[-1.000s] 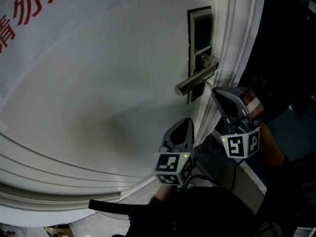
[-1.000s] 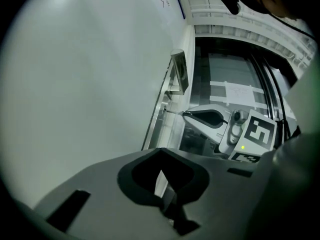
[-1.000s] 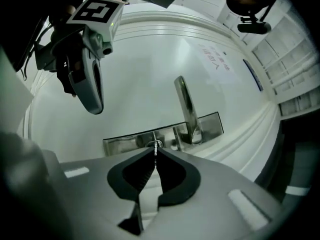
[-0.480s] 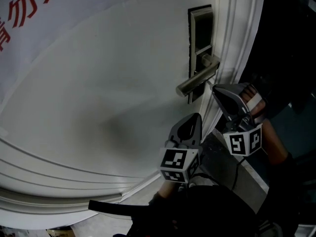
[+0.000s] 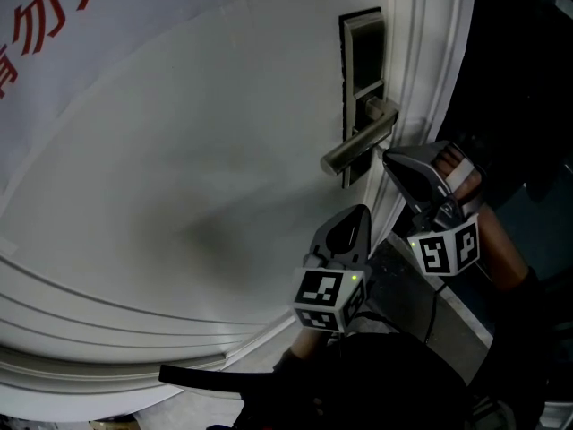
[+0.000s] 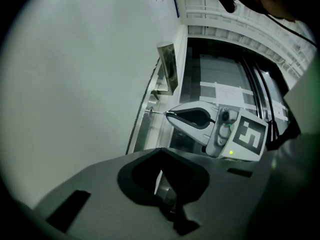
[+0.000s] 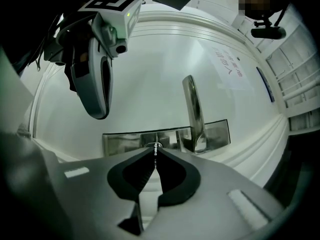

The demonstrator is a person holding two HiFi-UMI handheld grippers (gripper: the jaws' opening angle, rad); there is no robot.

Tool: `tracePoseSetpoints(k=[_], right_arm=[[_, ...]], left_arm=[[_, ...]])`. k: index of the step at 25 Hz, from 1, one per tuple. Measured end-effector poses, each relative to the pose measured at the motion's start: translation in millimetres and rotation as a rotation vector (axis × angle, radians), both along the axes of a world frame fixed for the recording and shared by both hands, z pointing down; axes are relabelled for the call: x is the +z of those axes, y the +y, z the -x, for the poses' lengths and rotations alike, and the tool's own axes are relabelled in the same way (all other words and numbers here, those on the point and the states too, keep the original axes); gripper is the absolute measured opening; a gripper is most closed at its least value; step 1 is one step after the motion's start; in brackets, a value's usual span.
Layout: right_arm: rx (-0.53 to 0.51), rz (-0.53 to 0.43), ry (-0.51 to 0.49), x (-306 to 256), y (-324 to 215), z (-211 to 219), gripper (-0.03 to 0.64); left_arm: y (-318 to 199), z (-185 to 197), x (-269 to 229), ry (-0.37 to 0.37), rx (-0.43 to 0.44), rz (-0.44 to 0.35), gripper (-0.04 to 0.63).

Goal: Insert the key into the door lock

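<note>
A steel lock plate [image 5: 363, 79] with a lever handle [image 5: 356, 148] is fixed near the edge of the white door [image 5: 197, 177]. My right gripper [image 5: 387, 157] is just below the handle, shut on a thin metal key [image 7: 156, 147]. In the right gripper view the key's tip is at the keyhole [image 7: 155, 144] on the lock plate [image 7: 125, 141]. From the left gripper view, the key [image 6: 157, 113] bridges the right gripper [image 6: 168, 114] and the plate. My left gripper [image 5: 361, 211] hangs lower left, shut and empty, its tips [image 6: 159, 151] clear of the door.
A white sheet with red characters [image 5: 54, 16] hangs on the door's upper left. Raised moulding [image 5: 107, 330] runs along the door's lower part. The door frame [image 5: 439, 52] and a dark opening [image 5: 519, 79] lie to the right of the lock.
My left gripper has risen and shifted right, closer to the handle. The right gripper has stayed at the lock with only a small shift.
</note>
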State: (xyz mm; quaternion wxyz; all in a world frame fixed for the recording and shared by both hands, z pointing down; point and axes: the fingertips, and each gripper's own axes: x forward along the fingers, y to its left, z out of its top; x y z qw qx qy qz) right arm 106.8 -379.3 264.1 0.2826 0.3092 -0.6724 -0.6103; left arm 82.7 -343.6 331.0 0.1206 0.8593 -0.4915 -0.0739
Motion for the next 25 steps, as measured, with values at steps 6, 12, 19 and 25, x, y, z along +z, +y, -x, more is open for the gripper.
tracePoseSetpoints(k=[6,12,19,25], right_arm=[[0.009,-0.002,0.024,-0.1,0.0,-0.1,0.011],[0.029,-0.020,0.063,-0.8,0.1,0.6,0.011],[0.039,-0.036,0.107,-2.1,-2.7,3.6,0.011],[0.037,-0.039,0.112,-1.8,-3.6,3.8,0.011]], left_arm=[[-1.8,2.0,-0.6,-0.003,0.001,-0.002,0.000],[-1.8,-0.4,-1.4,-0.005,0.013,-0.008,0.000],[-1.5,-0.6,-1.3,0.008,0.017,-0.006,0.000],[-4.4,5.1,-0.6,0.016,0.006,-0.001,0.000]])
